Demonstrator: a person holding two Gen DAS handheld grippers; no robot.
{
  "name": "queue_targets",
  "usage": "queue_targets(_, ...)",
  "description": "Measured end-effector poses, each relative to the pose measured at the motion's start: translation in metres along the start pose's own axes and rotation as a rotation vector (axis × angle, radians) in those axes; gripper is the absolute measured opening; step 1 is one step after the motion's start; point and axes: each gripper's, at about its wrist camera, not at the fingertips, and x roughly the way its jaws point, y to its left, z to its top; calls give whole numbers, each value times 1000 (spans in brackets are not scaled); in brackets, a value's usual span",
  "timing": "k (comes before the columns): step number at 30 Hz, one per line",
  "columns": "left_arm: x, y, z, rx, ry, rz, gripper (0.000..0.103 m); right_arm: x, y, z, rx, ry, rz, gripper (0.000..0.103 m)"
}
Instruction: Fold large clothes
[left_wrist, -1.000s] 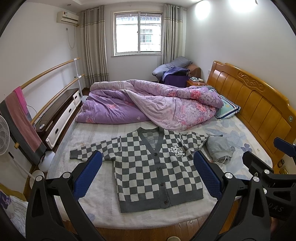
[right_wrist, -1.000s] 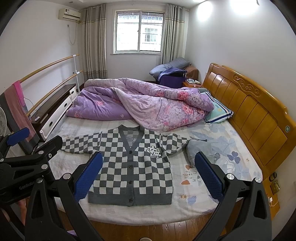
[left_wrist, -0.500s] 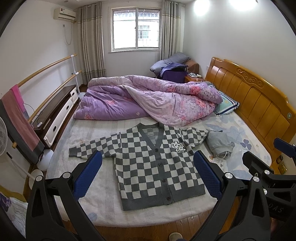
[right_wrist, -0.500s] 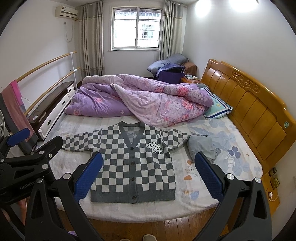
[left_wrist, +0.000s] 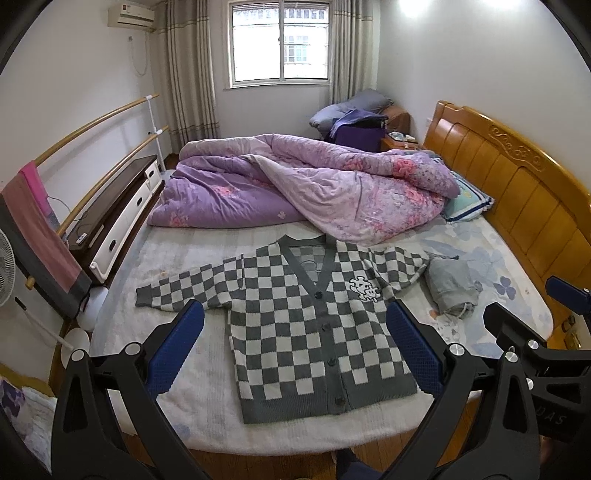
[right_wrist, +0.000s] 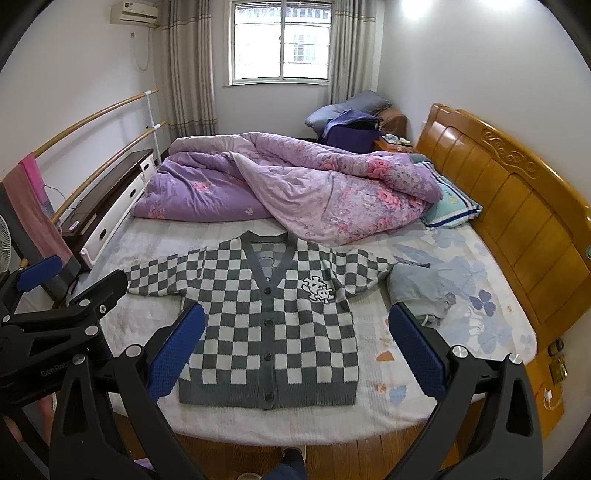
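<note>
One checked cardigan (left_wrist: 306, 325) lies flat and face up on the near half of the bed (left_wrist: 207, 373), buttoned, hem toward the foot edge, with five buttons countable down its front and one white cartoon patch (left_wrist: 365, 288) on the chest.

At the far left, one fan (left_wrist: 6, 271) stands beside a rack with two wooden rails (left_wrist: 107, 125), over which one pink-and-grey towel (left_wrist: 37, 229) hangs. Next comes one low cabinet (left_wrist: 118, 218) with a dark top and white drawers. The cardigan's one outstretched sleeve (left_wrist: 184, 286) points toward that side; the other sleeve (left_wrist: 400, 266) is shorter in view and seems bent, though its end is hard to make out.

The left gripper (left_wrist: 293, 350) hangs over the cardigan's lower body, jaws spread wide, both blue pads clear of the cloth and holding nothing. The right gripper (right_wrist: 295, 352) hangs likewise, jaws wide and empty, above the hem.

Behind the cardigan, one purple floral quilt (left_wrist: 314, 184) is heaped across the far half of the bed, its edge touching the collar. Just right of the cardigan sits one small grey bundle of cloth (left_wrist: 452, 286). One striped pillow (left_wrist: 467, 203) shows beyond it, against the one wooden headboard (left_wrist: 517, 192) at the far right.
</note>
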Motion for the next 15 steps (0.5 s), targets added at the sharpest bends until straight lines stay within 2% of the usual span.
queue_targets(15,104,-41,78,-56,101,101,98,104,-49,76,-70,67,106,96)
